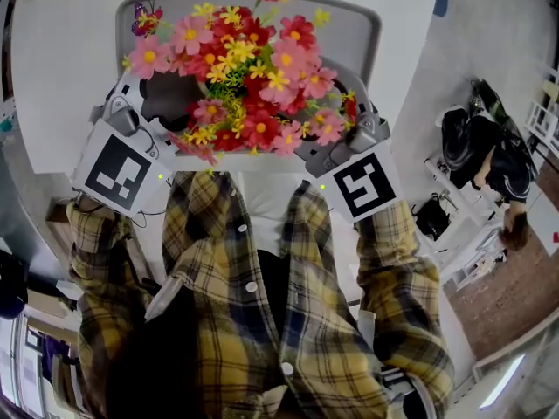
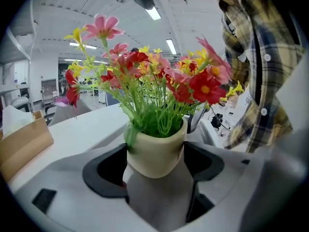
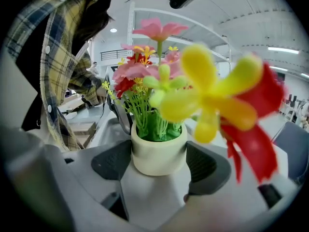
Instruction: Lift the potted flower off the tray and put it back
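The potted flower (image 1: 244, 68) is a bunch of red, pink and yellow blooms in a cream pot (image 2: 157, 151). In the head view the blooms cover the pot and spread over the grey tray (image 1: 358, 33). My left gripper (image 2: 157, 159) has its black pads pressed on both sides of the pot. My right gripper (image 3: 158, 161) clamps the same pot (image 3: 158, 153) from the opposite side. In the head view the left gripper (image 1: 153, 103) and right gripper (image 1: 349, 138) flank the bunch. Whether the pot's base rests on the tray is hidden.
The tray lies on a white table (image 1: 61, 59) whose near edge runs just below the grippers. A brown cardboard box (image 2: 21, 146) stands on the table at the left. A person (image 1: 493, 160) and dark bags are on the floor at the right.
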`<act>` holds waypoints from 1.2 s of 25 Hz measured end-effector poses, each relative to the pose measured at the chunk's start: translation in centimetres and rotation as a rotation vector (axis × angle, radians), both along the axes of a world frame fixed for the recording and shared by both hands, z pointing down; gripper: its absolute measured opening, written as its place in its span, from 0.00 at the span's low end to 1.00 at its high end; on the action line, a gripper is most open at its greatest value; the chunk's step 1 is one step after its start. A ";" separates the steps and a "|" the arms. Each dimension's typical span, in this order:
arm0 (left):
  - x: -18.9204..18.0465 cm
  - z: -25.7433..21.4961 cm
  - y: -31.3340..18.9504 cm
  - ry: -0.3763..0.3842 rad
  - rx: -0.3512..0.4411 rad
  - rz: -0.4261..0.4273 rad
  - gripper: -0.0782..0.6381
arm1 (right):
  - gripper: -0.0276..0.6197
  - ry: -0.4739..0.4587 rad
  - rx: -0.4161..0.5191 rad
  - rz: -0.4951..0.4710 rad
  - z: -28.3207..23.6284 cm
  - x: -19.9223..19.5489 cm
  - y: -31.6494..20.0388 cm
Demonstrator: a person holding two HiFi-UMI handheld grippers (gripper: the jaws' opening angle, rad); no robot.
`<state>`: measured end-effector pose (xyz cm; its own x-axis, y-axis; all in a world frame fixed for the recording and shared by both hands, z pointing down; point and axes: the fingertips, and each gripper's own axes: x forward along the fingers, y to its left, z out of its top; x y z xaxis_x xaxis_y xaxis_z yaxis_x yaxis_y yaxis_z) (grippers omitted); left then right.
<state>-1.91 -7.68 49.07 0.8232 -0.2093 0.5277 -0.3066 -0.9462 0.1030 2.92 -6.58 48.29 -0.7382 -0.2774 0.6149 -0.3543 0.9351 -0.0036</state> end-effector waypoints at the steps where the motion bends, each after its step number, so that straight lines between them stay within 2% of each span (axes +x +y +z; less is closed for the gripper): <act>1: 0.0 0.0 0.0 0.000 0.005 -0.002 0.61 | 0.56 0.000 0.002 -0.001 0.0 0.0 0.0; 23: 0.4 -0.5 0.2 -0.018 0.029 0.007 0.60 | 0.57 -0.002 0.015 0.035 -0.2 0.1 0.2; 30: -0.1 -0.4 0.0 -0.004 0.028 0.004 0.61 | 0.57 0.002 0.014 0.037 0.1 -0.2 0.1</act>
<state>-2.00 -7.68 48.71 0.8222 -0.2209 0.5246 -0.3031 -0.9500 0.0751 2.72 -6.50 48.35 -0.7260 -0.3132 0.6122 -0.3888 0.9212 0.0102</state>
